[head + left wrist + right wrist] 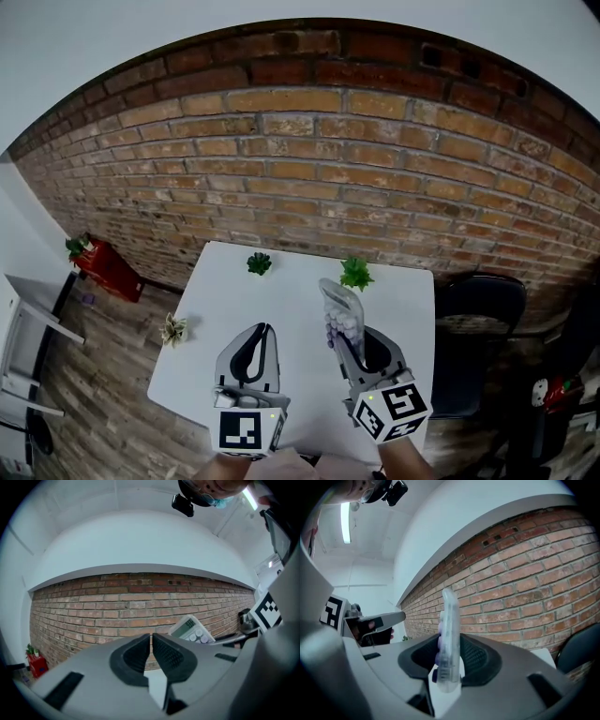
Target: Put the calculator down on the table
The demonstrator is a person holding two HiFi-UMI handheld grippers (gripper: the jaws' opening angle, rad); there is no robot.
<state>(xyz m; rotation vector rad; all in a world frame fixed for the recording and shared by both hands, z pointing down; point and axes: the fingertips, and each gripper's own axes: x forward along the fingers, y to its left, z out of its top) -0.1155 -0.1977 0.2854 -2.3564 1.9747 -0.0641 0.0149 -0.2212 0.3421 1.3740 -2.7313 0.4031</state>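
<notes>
Right hand-held gripper clamps calculator on edge, long axis pointing ahead; left hand-held gripper closed.

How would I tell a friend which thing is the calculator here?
Below the brick wall stands a white table. Over its right side, the right gripper holds the calculator in its jaws. Unlike the small green plants on the table, it is a pale flat slab with purple and white buttons.

Table in front of a brick wall, both grippers over its near half.
Far-edge plant sits left of second plant; chair right of the table. The calculator stands between the right gripper's jaws, right of the left gripper.
</notes>
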